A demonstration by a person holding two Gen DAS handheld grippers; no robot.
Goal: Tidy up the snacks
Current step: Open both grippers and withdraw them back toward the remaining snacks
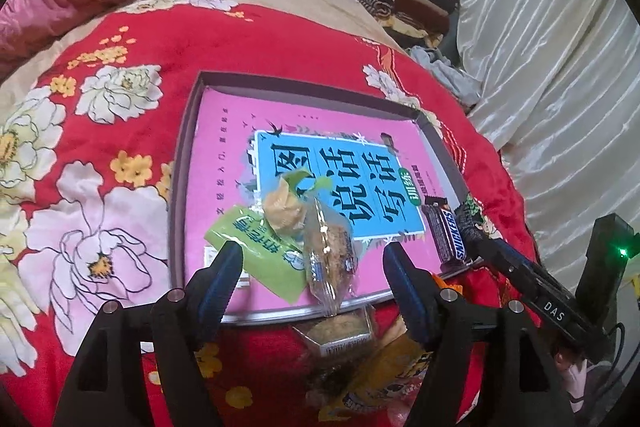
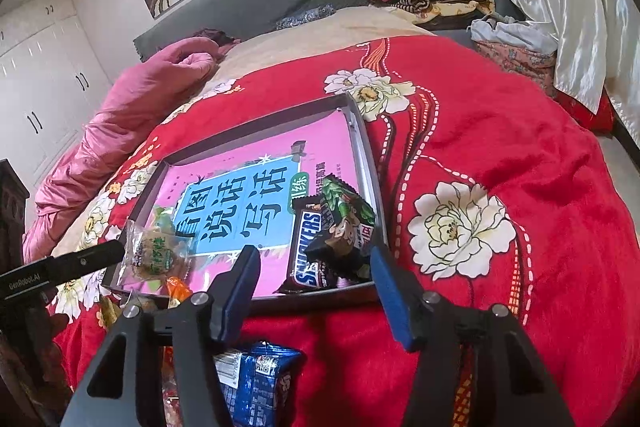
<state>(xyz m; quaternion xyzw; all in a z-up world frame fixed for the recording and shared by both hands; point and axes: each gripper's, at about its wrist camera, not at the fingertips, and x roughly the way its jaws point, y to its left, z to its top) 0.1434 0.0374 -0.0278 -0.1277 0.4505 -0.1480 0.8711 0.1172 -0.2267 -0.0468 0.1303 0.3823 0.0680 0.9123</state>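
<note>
Left wrist view: left tongs apart, clear-wrapped pastry loose between them in tray on bed. Light, crinkly, crushable; best pinched at sealed end. Right tongs apart, empty.

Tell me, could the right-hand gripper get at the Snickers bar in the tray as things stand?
Probably yes. The right gripper stands open just short of the tray's near rim, and the Snickers bar lies right ahead. The dark green snack packet leans on the bar's right side and might get pinched too.
</note>
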